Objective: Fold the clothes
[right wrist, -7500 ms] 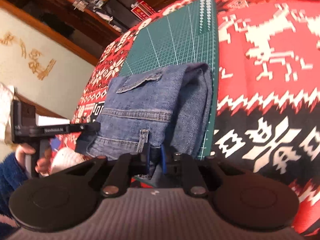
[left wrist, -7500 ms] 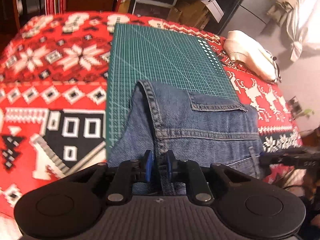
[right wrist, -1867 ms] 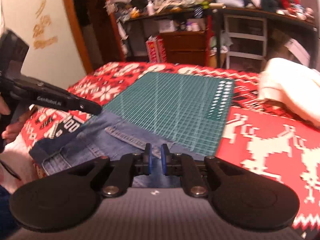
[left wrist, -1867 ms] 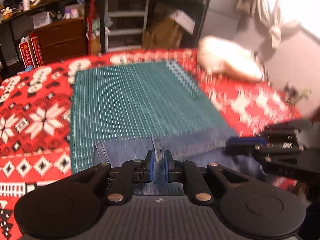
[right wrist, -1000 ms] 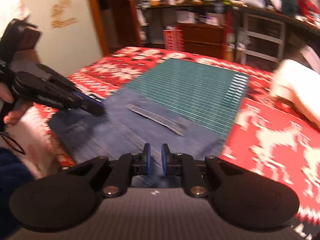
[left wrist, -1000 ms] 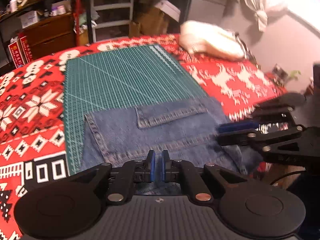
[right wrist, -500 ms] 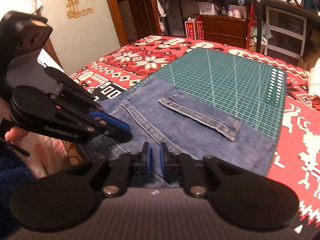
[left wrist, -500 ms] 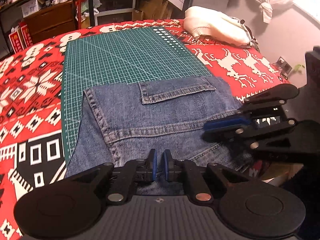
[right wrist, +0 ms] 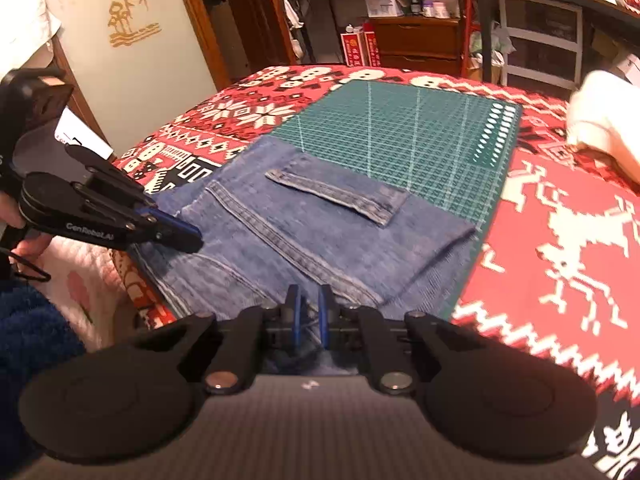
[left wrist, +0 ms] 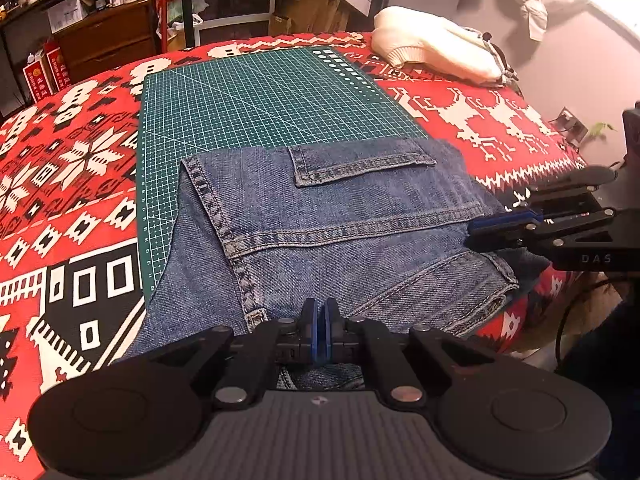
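Observation:
Folded blue jeans lie flat, pocket flap up, half on the green cutting mat and half on the red patterned cloth. My left gripper is shut on the near denim edge. In the right wrist view my right gripper stands slightly apart over the near edge of the jeans; the denim lies between its fingers. The right gripper also shows at the jeans' right edge in the left wrist view. The left gripper shows at the left in the right wrist view.
A cream garment lies at the far right of the red patterned table cover. Shelves, drawers and boxes stand behind the table. The table's near edge drops off just under both grippers.
The jeans have been laid down flat on the mat and cloth. The right gripper's fingers have parted a little; the left stays shut on the denim.

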Motion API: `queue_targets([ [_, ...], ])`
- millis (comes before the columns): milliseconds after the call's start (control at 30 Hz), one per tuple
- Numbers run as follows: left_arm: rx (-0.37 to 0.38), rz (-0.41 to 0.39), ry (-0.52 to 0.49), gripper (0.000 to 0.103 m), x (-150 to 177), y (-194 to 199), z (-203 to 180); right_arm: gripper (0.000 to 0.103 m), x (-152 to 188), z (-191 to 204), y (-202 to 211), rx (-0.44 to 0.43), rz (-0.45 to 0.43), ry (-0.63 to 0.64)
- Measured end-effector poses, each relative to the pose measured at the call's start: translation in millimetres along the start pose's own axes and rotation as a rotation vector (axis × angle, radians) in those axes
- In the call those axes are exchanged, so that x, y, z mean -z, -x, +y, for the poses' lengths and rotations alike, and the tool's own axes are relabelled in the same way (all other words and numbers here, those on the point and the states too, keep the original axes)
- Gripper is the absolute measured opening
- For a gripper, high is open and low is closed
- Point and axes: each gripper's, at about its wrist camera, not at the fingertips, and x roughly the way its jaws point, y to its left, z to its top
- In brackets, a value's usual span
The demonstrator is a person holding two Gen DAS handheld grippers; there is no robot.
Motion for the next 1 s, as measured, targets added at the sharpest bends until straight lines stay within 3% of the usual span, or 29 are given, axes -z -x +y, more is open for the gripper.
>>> queue_targets([
  [367, 0.006, -0.010, 0.057, 0.006, -6.2, 9.4, -2.1, 0.009, 1.0, -14.9, 6.4, -0.037, 0.009, -0.112],
  [533, 0.072, -0.058, 0.034, 0.006, -16.7, 15.5, -21.5, 0.013, -5.8, -27.5, 26.5, -0.028, -0.026, -0.192],
  [833, 0.187, -0.054, -0.011, 0.006, -40.2, -22.8, -70.9, 0.012, -24.6, -21.0, 7.5, 0.058, -0.036, -0.104],
  [900, 0.183, -0.024, -0.045, 0.006, -40.0, -31.7, -80.6, 0.012, -25.6, -17.6, -3.6, 0.076, -0.023, -0.079],
  [1000, 0.150, -0.042, -0.082, 0.007, -33.7, -32.4, -88.5, 0.011, -17.1, -20.3, -10.5, 0.074, -0.038, -0.071],
])
